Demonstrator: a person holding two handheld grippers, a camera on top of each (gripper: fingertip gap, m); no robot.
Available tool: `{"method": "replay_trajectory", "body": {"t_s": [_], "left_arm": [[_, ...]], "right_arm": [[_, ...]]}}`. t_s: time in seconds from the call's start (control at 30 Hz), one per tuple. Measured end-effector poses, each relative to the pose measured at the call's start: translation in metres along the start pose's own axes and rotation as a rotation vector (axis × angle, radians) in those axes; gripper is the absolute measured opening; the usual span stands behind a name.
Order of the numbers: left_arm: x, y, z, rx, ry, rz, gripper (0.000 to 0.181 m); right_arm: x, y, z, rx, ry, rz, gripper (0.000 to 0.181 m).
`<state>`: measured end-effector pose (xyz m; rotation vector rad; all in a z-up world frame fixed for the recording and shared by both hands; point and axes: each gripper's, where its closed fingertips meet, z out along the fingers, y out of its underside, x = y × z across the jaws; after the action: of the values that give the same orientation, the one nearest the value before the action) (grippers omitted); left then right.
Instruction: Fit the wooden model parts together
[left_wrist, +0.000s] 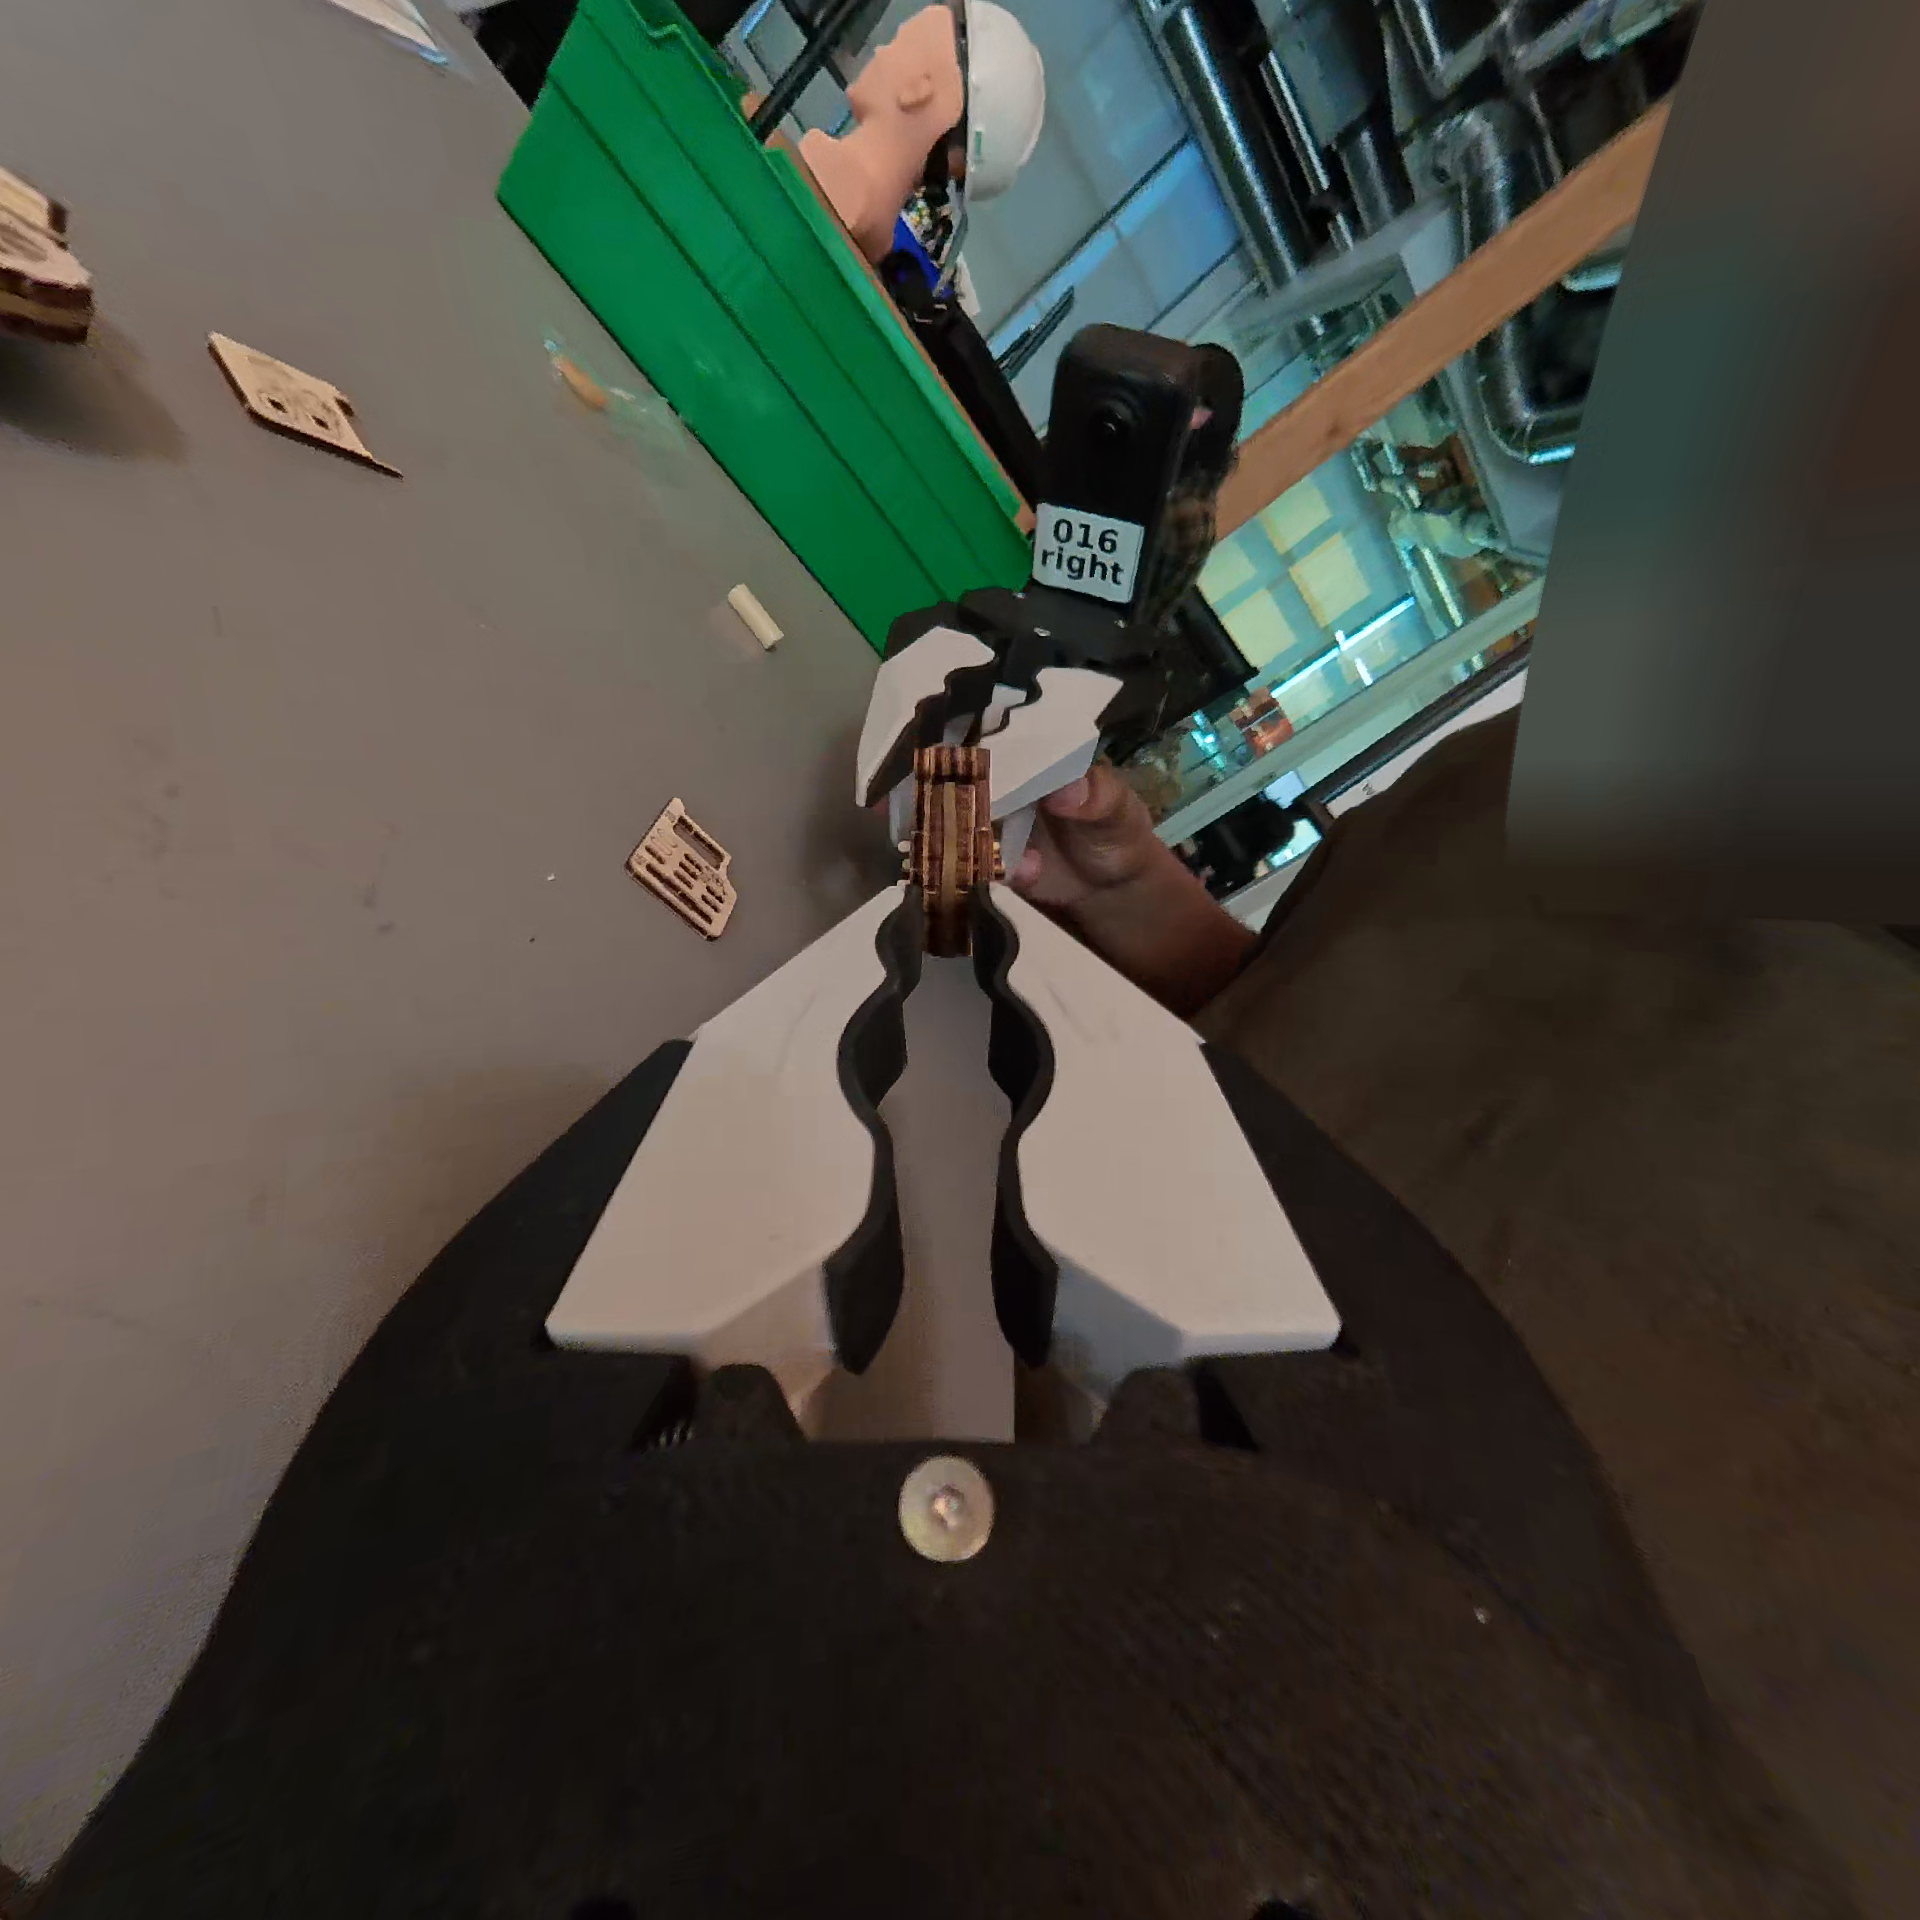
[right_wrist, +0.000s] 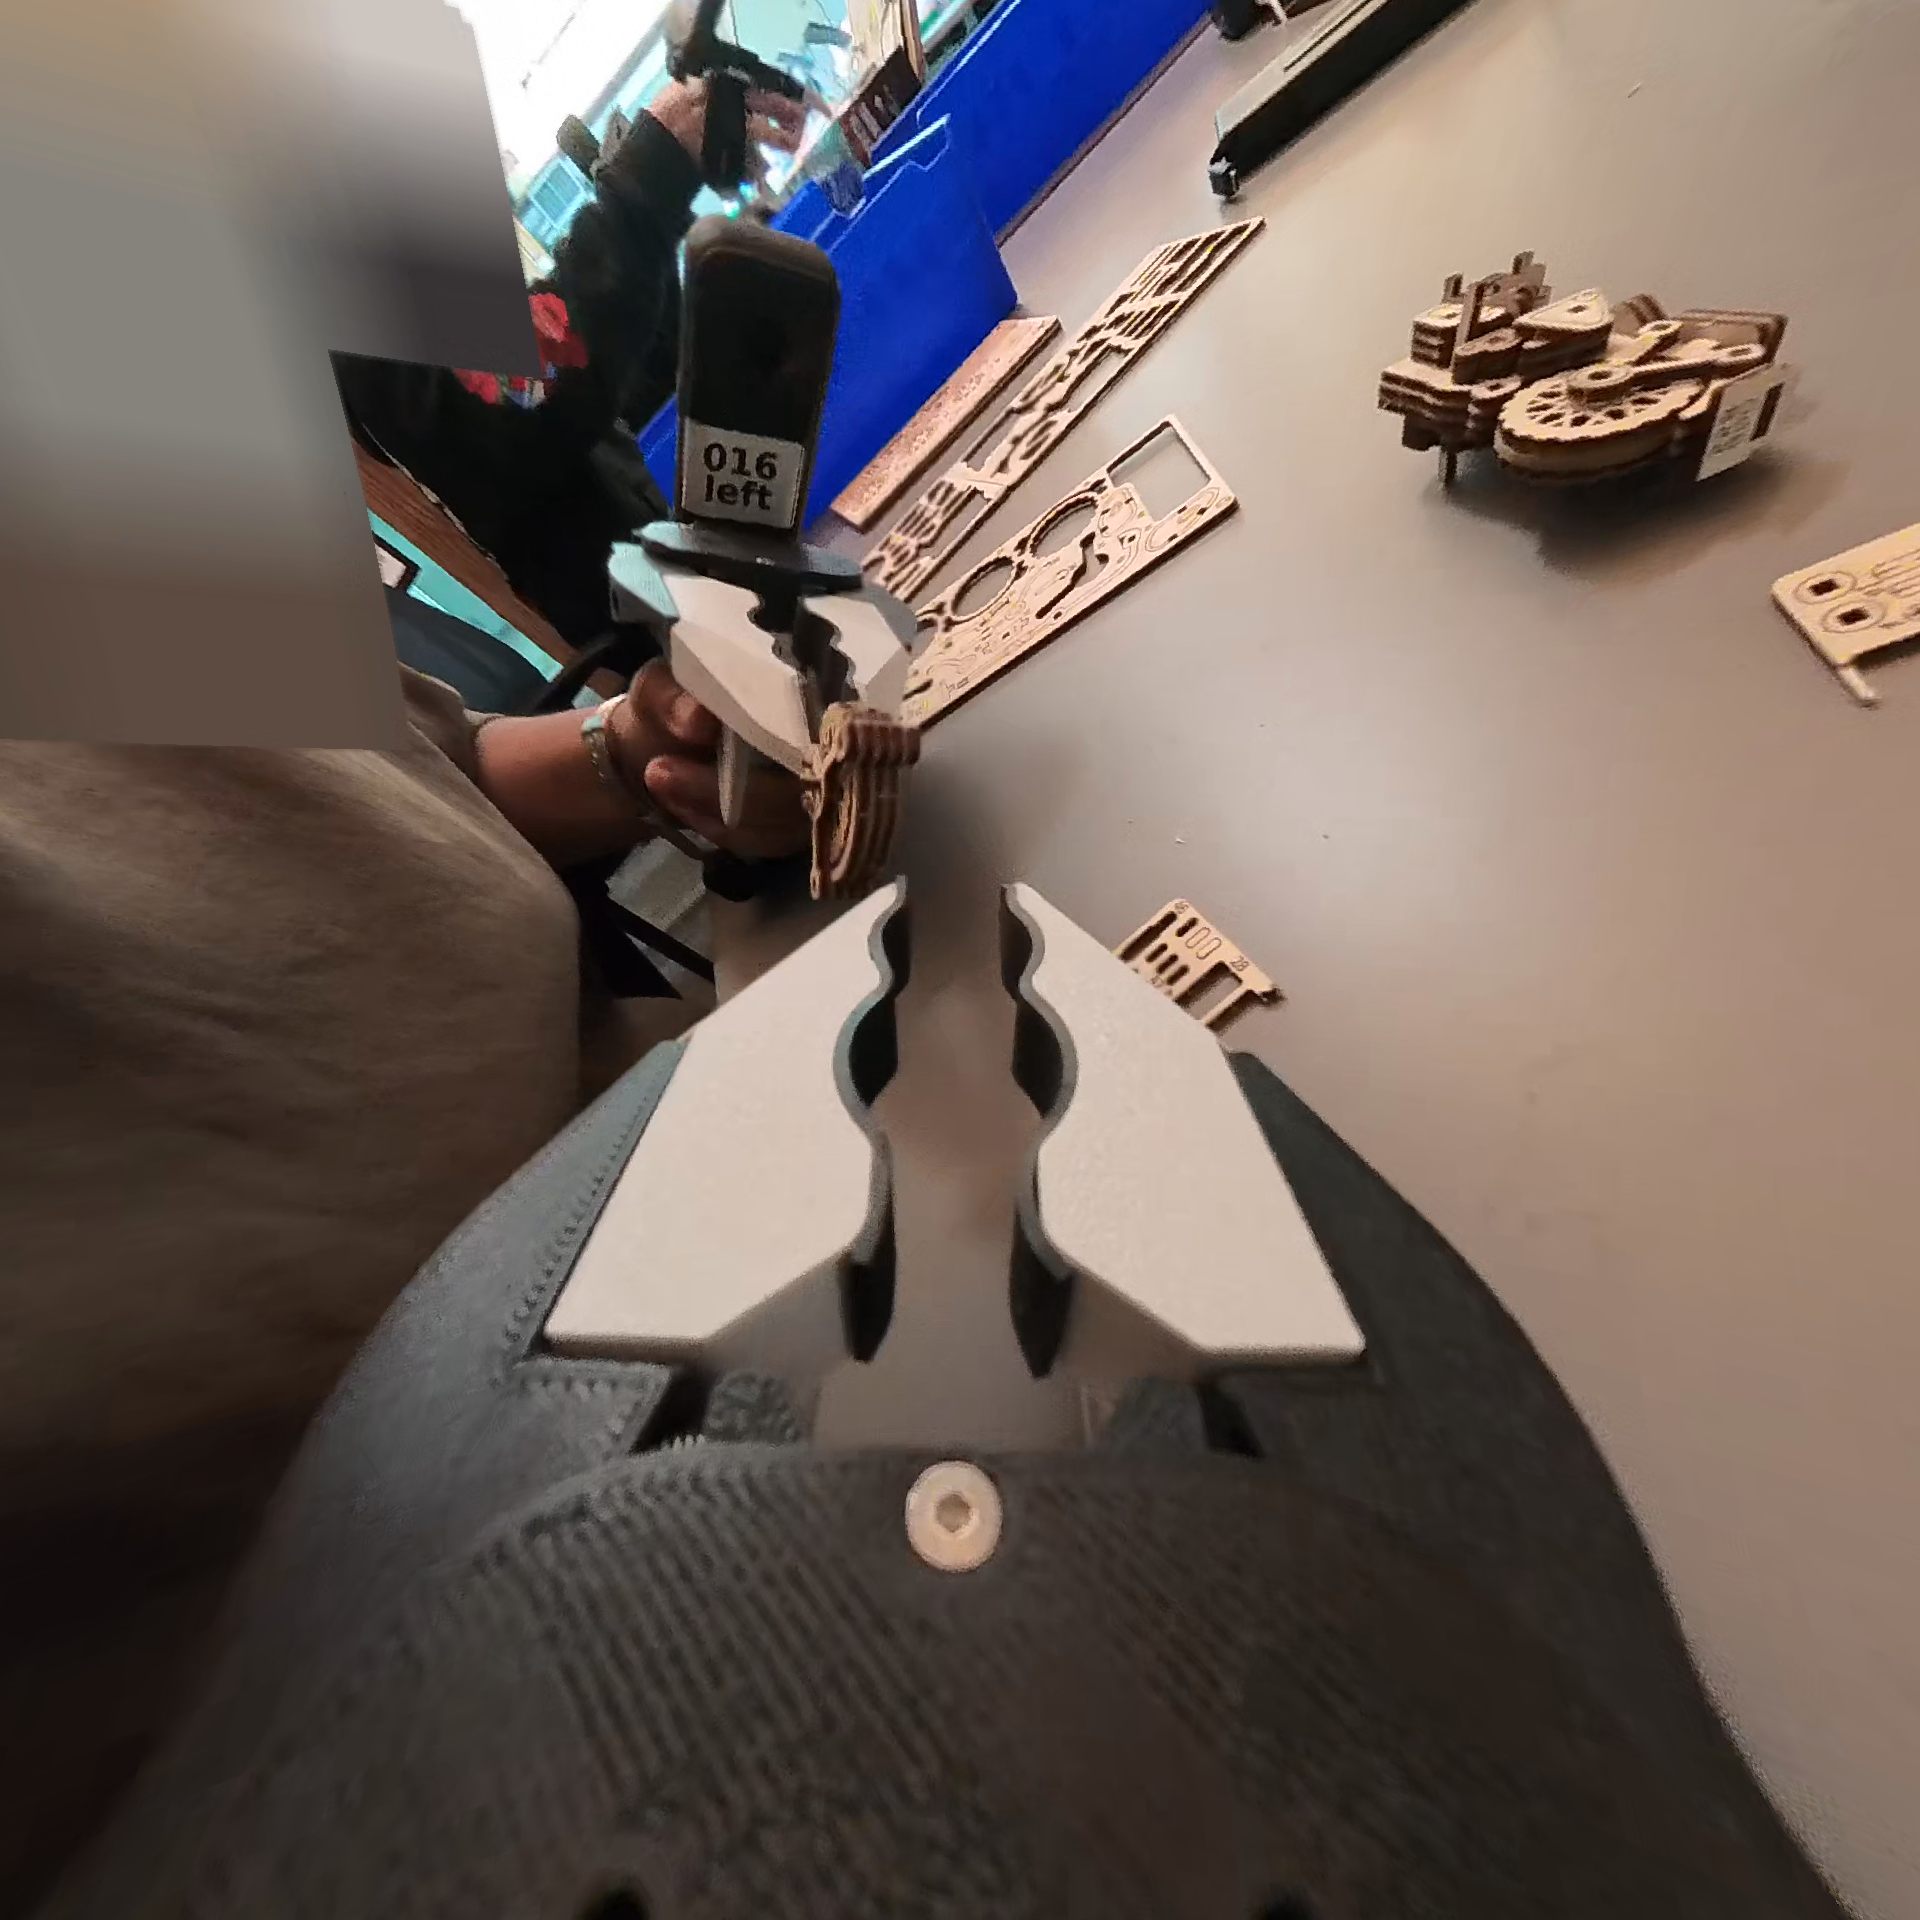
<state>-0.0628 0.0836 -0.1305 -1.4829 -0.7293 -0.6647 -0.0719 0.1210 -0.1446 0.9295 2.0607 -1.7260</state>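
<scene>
Left wrist view. Left gripper (left_wrist: 943, 914): jaws closed on a layered wooden model part (left_wrist: 948, 842), pinched at its near end, the piece standing on edge past the tips at 12 o'clock. Right gripper (left_wrist: 961, 748): facing this one from beyond the part; from here its tips overlap the far end of the piece, and contact cannot be judged. A hand (left_wrist: 1101, 831) holds its handle at 1 o'clock. Grey worktop (left_wrist: 312, 1039): small slotted wooden piece (left_wrist: 684, 869) at 10 o'clock of the jaws; flat wooden panel (left_wrist: 296, 400) farther off at 10 o'clock; green bin (left_wrist: 748, 312) at 11 o'clock; small white cylinder (left_wrist: 755, 615) near the bin's foot.

Right wrist view. Right gripper (right_wrist: 954, 906): jaws apart, nothing between them; the part sits just beyond the left fingertip at 11 o'clock, apparently not touching. Left gripper (right_wrist: 831, 743): grips the same part (right_wrist: 857, 810) at its top end. On the worktop (right_wrist: 1455, 1143): slotted wooden piece (right_wrist: 1195, 961) at 2 o'clock beside the right finger; partly built wooden model (right_wrist: 1579, 379) with a spoked wheel, far at 2 o'clock; punched-out wooden sheets (right_wrist: 1070, 520) at 1 o'clock; blue bin (right_wrist: 914, 260) behind them.
</scene>
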Motion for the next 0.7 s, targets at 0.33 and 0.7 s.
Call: {"method": "replay_trajectory", "body": {"t_s": [0.33, 0.7], "left_arm": [[0.0005, 0.0040, 0.0027, -0.027, -0.005, 0.034, 0.005], [0.0024, 0.0019, 0.0004, -0.023, 0.038, -0.015, 0.005]], "right_arm": [[0.0023, -0.0089, -0.0062, 0.071, -0.063, 0.092, 0.017], [0.0008, -0.0102, -0.0074, 0.084, -0.084, 0.111, 0.018]]}}
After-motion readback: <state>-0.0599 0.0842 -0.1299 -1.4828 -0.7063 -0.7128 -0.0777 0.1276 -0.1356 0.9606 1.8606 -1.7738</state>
